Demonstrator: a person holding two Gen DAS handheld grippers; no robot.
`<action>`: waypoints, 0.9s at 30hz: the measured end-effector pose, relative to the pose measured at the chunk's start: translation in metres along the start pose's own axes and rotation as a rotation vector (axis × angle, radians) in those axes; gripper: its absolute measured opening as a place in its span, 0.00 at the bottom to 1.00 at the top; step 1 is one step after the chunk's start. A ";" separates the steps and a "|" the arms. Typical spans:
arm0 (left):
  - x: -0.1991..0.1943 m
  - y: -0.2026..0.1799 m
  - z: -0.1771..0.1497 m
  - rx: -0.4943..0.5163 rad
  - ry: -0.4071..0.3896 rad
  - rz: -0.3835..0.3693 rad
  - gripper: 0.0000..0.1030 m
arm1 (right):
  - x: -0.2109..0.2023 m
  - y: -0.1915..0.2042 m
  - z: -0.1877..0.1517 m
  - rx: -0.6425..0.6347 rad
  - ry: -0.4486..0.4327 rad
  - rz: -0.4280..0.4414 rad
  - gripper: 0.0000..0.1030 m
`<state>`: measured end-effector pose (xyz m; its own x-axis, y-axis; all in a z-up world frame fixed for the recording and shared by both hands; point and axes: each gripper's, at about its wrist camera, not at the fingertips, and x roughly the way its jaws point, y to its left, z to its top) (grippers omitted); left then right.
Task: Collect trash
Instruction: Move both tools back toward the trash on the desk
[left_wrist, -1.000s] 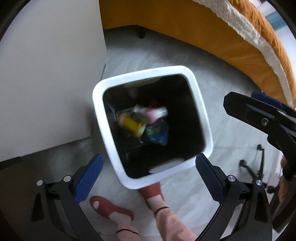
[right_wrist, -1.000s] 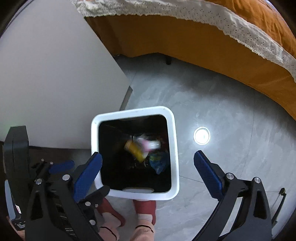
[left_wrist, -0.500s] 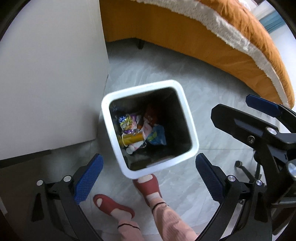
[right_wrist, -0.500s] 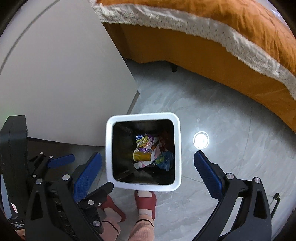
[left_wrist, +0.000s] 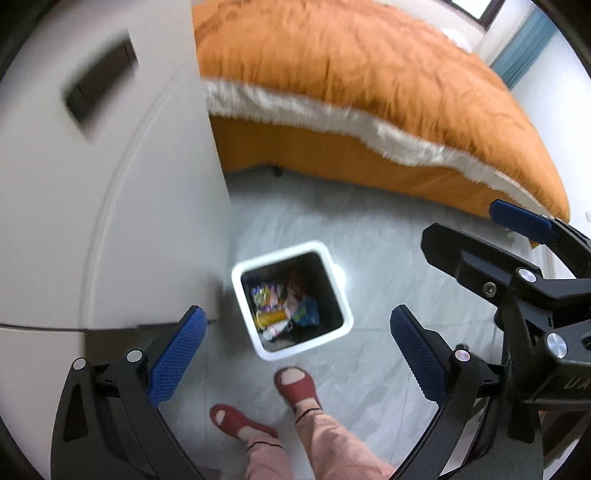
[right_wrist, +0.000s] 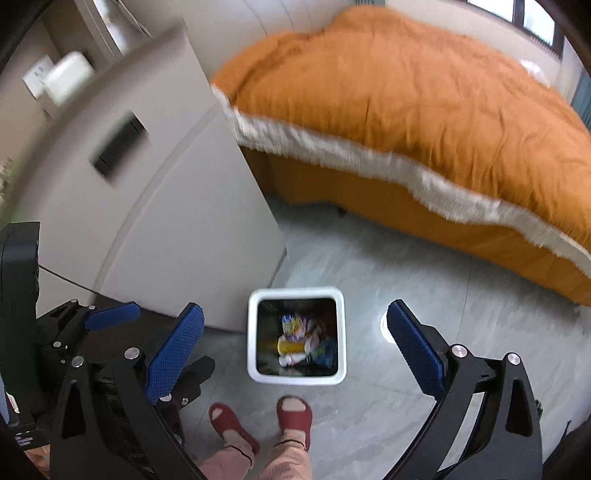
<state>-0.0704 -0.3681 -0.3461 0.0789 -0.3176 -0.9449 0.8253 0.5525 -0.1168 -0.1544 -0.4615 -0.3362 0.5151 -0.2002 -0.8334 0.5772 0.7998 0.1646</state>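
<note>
A white square trash bin (left_wrist: 342, 324) stands on the grey floor, also in the right wrist view (right_wrist: 253, 343). Inside lie colourful wrappers (left_wrist: 266, 295) and a yellow tube (right_wrist: 291, 346). My left gripper (left_wrist: 295, 347) is open and empty, high above the bin. My right gripper (right_wrist: 295, 341) is open and empty, also high above it. The right gripper shows at the right of the left wrist view (left_wrist: 517, 266); the left gripper shows at the left of the right wrist view (right_wrist: 74, 339).
A white cabinet (left_wrist: 92, 203) with a dark handle slot stands left of the bin. A bed with an orange cover (right_wrist: 406, 110) fills the back. The person's feet in red slippers (right_wrist: 293, 411) stand just before the bin.
Both grippers have risen well away from the bin, which now looks much smaller. The trash has settled in the bin. The cabinet front and bed top have come into view.
</note>
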 end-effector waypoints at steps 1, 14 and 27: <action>-0.018 -0.003 0.004 0.010 -0.028 0.004 0.95 | -0.012 0.003 0.005 -0.002 -0.020 0.003 0.96; -0.152 0.016 0.018 -0.025 -0.268 0.049 0.95 | -0.108 0.057 0.045 -0.086 -0.186 0.075 0.96; -0.232 0.135 -0.005 -0.245 -0.407 0.253 0.95 | -0.119 0.174 0.086 -0.269 -0.254 0.200 0.96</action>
<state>0.0203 -0.2161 -0.1442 0.5087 -0.3975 -0.7637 0.6018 0.7985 -0.0147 -0.0607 -0.3469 -0.1625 0.7595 -0.1322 -0.6369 0.2815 0.9495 0.1386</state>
